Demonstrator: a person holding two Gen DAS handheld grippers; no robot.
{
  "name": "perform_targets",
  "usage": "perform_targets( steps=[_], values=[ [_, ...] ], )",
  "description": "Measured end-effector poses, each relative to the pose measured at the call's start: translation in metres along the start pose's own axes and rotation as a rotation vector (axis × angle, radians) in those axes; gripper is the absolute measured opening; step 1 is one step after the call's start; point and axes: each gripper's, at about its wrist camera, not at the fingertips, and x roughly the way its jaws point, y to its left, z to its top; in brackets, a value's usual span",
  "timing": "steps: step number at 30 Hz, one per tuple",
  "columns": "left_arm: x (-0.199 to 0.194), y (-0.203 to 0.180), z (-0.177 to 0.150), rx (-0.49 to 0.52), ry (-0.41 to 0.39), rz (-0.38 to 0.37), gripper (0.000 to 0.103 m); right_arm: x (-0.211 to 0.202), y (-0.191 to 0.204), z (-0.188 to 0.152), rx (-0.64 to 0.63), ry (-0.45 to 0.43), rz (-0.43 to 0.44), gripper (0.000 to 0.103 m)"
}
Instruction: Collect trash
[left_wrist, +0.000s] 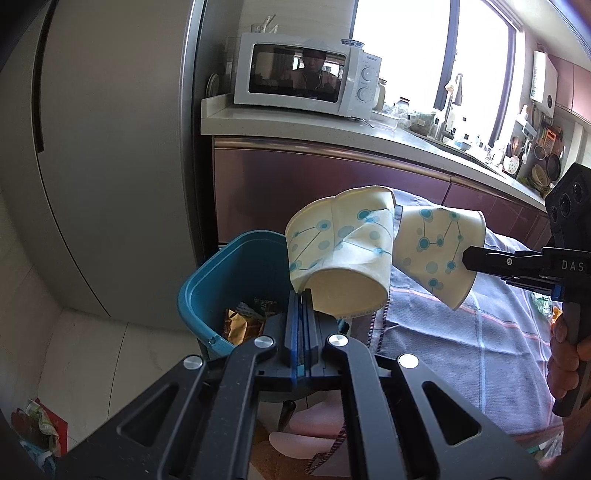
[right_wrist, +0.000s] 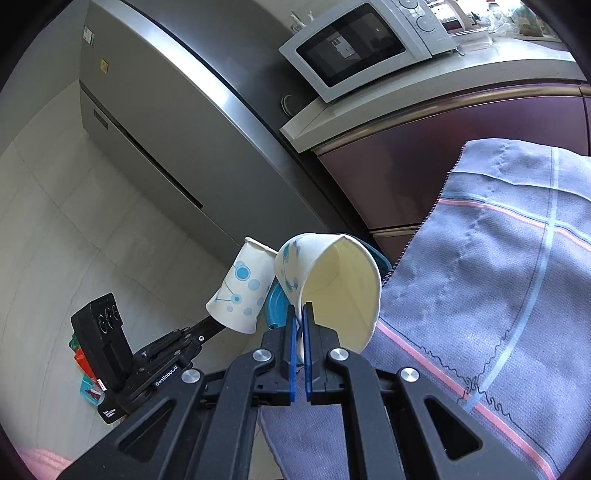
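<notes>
Two white paper cups with blue dots hang side by side over the cloth's edge, touching each other. My left gripper is shut on the rim of the crumpled cup, which hangs just right of the blue bin. The bin holds brown wrappers. My right gripper comes in from the right, shut on the other cup. In the right wrist view that gripper pinches the cup's rim, and the left gripper holds its cup to the left. The bin shows only partly behind them.
A blue checked cloth covers the surface on the right. A grey fridge stands left, a counter with a microwave behind. Coloured wrappers lie on the tiled floor at lower left. A hand grips the right tool's handle.
</notes>
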Motion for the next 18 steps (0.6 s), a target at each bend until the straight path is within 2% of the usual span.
perform_targets(
  steps=[18],
  values=[
    [0.02,0.025,-0.002,-0.032,0.027,0.054,0.002,0.035,0.004,0.017,-0.005,0.051,-0.021,0.002]
  ],
)
